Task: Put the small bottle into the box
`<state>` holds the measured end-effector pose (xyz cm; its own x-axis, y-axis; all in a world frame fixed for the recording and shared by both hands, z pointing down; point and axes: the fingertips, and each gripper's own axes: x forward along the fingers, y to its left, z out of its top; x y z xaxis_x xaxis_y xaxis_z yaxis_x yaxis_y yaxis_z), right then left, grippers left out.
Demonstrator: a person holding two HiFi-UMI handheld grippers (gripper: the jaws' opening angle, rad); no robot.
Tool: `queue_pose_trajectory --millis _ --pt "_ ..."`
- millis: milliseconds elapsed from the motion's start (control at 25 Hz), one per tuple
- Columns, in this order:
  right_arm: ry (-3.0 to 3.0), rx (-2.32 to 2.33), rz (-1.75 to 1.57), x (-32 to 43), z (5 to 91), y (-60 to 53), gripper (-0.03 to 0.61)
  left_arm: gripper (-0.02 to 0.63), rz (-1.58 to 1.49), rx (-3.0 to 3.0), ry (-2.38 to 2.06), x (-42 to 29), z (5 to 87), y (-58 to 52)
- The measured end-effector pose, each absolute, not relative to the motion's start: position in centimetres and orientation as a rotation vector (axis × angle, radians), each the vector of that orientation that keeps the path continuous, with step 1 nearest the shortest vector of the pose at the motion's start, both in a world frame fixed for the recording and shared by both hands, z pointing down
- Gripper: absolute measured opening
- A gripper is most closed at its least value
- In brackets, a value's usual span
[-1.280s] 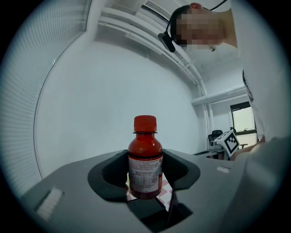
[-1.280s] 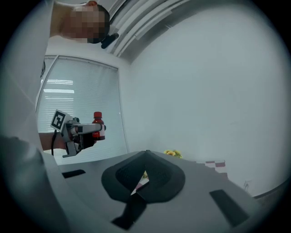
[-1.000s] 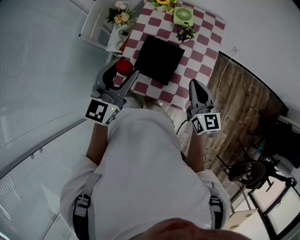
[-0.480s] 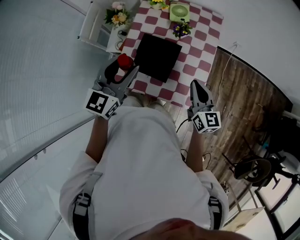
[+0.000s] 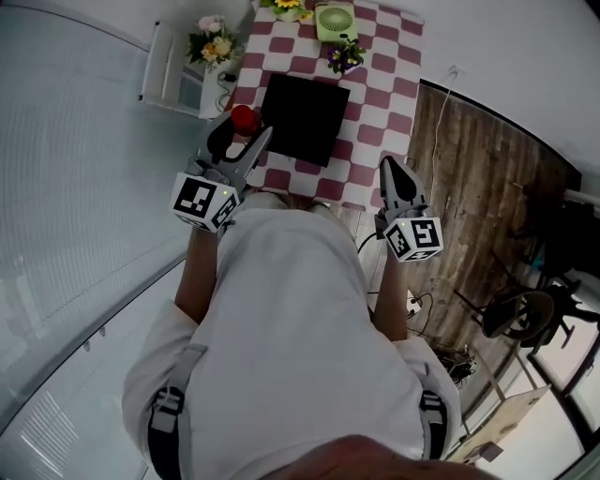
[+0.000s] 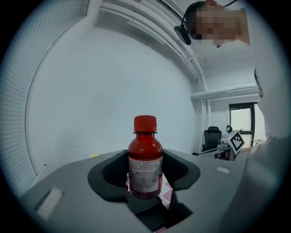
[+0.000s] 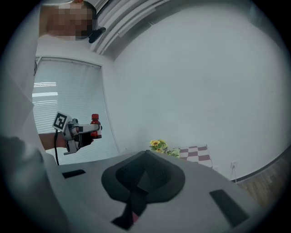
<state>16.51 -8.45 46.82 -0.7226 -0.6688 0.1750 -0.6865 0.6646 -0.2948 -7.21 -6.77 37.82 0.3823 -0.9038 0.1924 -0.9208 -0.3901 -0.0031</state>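
While we look steeply down in the head view, our left gripper (image 5: 238,142) is raised ahead of our chest, clenched around the small bottle (image 5: 244,119), whose red cap shows between the grey jaws. That bottle sits in the picture just left of the black box (image 5: 302,117), apart from it and not inside it. The box lies on a red-and-white checkered table (image 5: 380,98), with a green fan (image 5: 335,19) and small bunches of flowers (image 5: 344,56) at the table's far end. Our right gripper (image 5: 393,172) points forward over the table's near edge, beside the wooden floor (image 5: 478,178).

From the left gripper view, we see the bottle standing upright between the two dark pads, which press its labelled body from both sides. Its neck and red cap rise above the jaws against a pale wall (image 6: 104,82). Far off to the right, the marker cube (image 6: 236,140) of our other gripper shows in front of an office chair (image 6: 212,136).

From the right gripper view, we see our own jaws drawn together with nothing between them. At the left of this view our left gripper holds the bottle upright in the air, well apart from the checkered table at the middle right.
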Motion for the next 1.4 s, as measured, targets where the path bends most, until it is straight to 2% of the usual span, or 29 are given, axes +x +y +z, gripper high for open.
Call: queue_pose_trajectory --millis 360,1400 --pt "-2.797 1.181 0.513 14.4 46.2 -8.9 0.002 0.219 0.498 2.565 -1.565 -8.3 41.7 -9.3" --pt "-2.611 1.457 0.564 15.7 45.5 -4.7 0.002 0.219 1.275 2.654 -0.858 -5.1 62.9 -10.9"
